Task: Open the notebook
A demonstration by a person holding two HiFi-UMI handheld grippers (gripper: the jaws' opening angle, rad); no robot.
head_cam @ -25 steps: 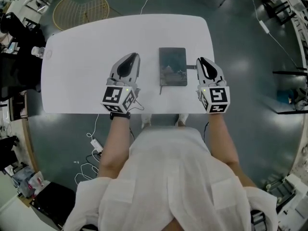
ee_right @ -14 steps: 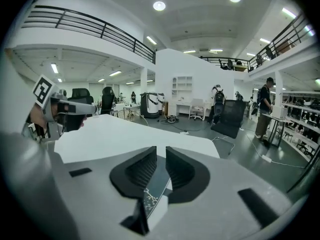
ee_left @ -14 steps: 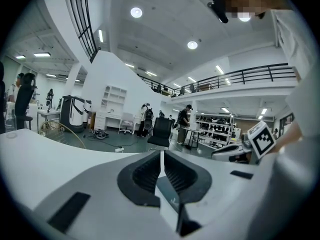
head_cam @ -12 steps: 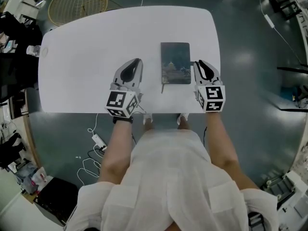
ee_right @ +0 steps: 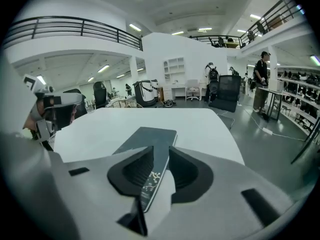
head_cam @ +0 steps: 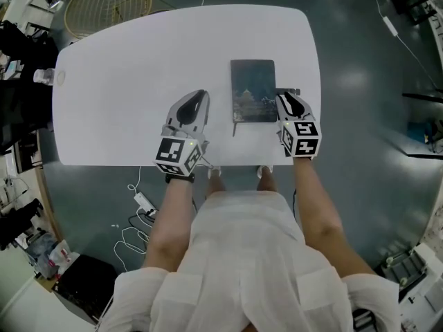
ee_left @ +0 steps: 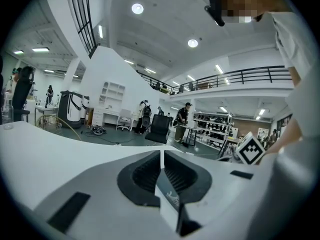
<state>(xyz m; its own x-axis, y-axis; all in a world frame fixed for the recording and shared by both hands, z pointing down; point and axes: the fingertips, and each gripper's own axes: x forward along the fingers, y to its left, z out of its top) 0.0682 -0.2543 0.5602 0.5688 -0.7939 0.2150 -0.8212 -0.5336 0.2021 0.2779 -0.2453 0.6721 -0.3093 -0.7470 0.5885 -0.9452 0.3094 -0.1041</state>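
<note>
A dark-covered notebook (head_cam: 252, 90) lies shut on the white table (head_cam: 124, 81). In the right gripper view its long right edge (ee_right: 150, 139) runs into the gap between the jaws. My right gripper (head_cam: 282, 97) is low at the notebook's near right corner. Its jaws (ee_right: 161, 151) are opening, and the pads stand clear of the cover. My left gripper (head_cam: 200, 94) hovers over bare table a short way left of the notebook. In the left gripper view (ee_left: 163, 154) its tips meet with nothing between them.
The table's near edge (head_cam: 138, 163) runs just behind both grippers. A clear bottle (head_cam: 43, 76) stands at the table's left end. A round wire basket (head_cam: 107, 5) and loose cables (head_cam: 135, 213) are on the floor. People and desks fill the hall beyond.
Both grippers have come down toward the table. The right one has slid in against the notebook's right edge. The left one has stayed to the notebook's left.
</note>
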